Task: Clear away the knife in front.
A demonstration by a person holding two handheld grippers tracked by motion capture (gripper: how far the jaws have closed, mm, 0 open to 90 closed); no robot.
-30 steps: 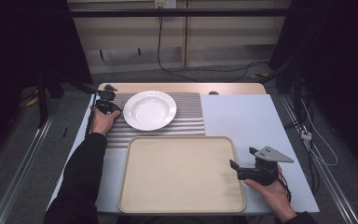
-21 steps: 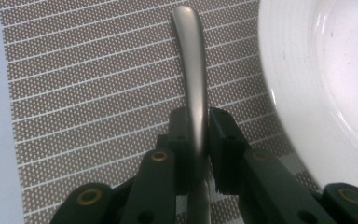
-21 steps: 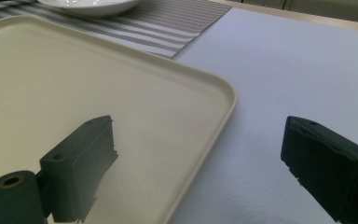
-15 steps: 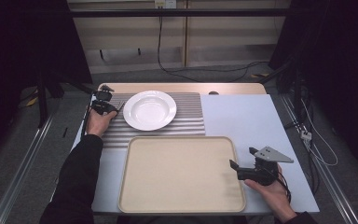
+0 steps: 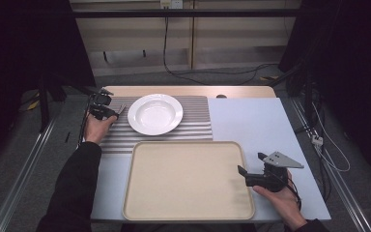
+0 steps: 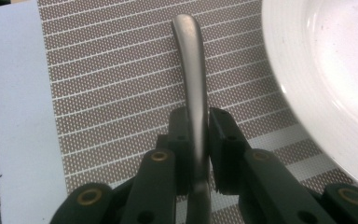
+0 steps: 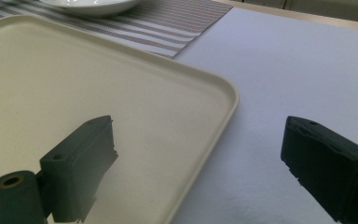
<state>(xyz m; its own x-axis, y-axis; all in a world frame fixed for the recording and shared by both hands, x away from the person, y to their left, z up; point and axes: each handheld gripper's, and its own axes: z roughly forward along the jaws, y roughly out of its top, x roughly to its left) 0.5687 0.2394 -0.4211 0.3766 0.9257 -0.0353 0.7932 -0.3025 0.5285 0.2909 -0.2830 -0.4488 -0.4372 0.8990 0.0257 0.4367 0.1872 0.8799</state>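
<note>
**One utensil handle clamped, one claw spread wide**

One metal utensil handle (image 6: pixel 192 79) runs up the middle of the left gripper view, pinched between the two black jaws of the left claw (image 6: pixel 198 140); its rounded end points toward the top of the frame, and its working end is hidden below the jaws, so what kind of utensil it is cannot be told. It lies over the striped placemat (image 6: pixel 112 84), with the white plate (image 6: pixel 326 70) curving down the right side of that frame, just beside the handle. The high view shows none of this grip clearly: there the left claw (image 5: pixel 110 112) is a small dark shape in the upper left, beside the plate (image 5: pixel 155 114) on the placemat (image 5: pixel 193 125).

Lower in the high view, the beige tray (image 5: pixel 188 181) sits on the pale surface (image 5: pixel 256 121). The right claw (image 5: pixel 249 169) hovers at the tray's right edge. The right gripper view shows its jaws standing wide apart, gripping nothing, one over the tray (image 7: pixel 121 93) and one over the surface (image 7: pixel 307 70).
</note>
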